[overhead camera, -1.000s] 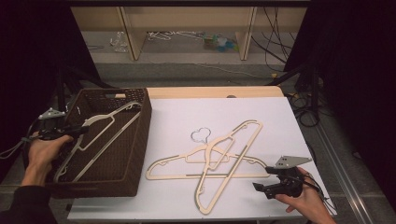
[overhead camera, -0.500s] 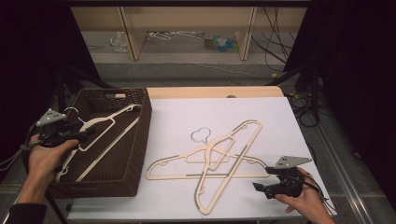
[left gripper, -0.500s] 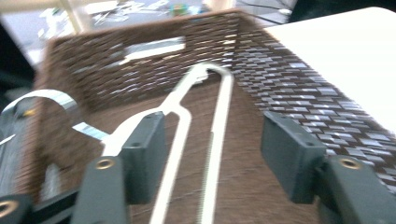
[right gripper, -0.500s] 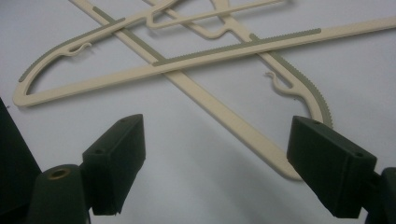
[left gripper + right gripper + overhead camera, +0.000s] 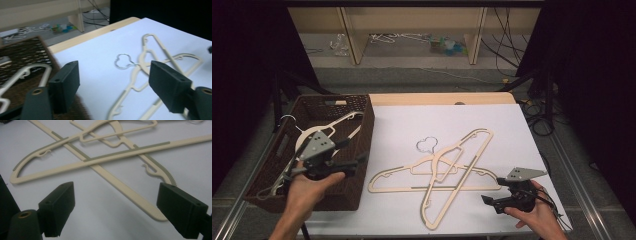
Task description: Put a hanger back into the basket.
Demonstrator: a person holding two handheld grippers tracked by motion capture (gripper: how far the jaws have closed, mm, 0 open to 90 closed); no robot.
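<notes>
White sheeting covered the bench (image 5: 412,125), with a strip of bare wood along its far edge, and beyond it a concrete floor ran to a low wooden shelf (image 5: 412,30) between dark curtains.

At the left, a brown woven basket (image 5: 357,150) sat against the bench's left edge. A cream hanger (image 5: 327,125) lay inside it, its wire hook towards the far left corner. The left hand (image 5: 304,192) came up from the bottom edge over the basket's near side, forearm angled slightly rightward, gripping the left claw (image 5: 357,161) above the basket's right wall. That claw pointed right, towards the white sheet, its grey plate uppermost. In the left gripper view its jaws stood wide apart with nothing between them, the basket's weave and the hanger in it under the left jaw, and white sheet past the right one.

On the middle of the bench two hangers lay crossed. One hanger (image 5: 437,177) lay roughly crosswise, its wire hook (image 5: 427,145) pointing to the far side; a second hanger (image 5: 462,170) lay slantwise over it, running from the near middle up towards the far right.

At the right, the right hand (image 5: 534,212) rose from the bottom edge near the bench's near right corner, holding the right claw (image 5: 489,201) low over the sheet and pointing left at the crossed hangers. Its jaws were spread and empty in the right gripper view, the hangers' near ends lying just ahead of them, untouched.
</notes>
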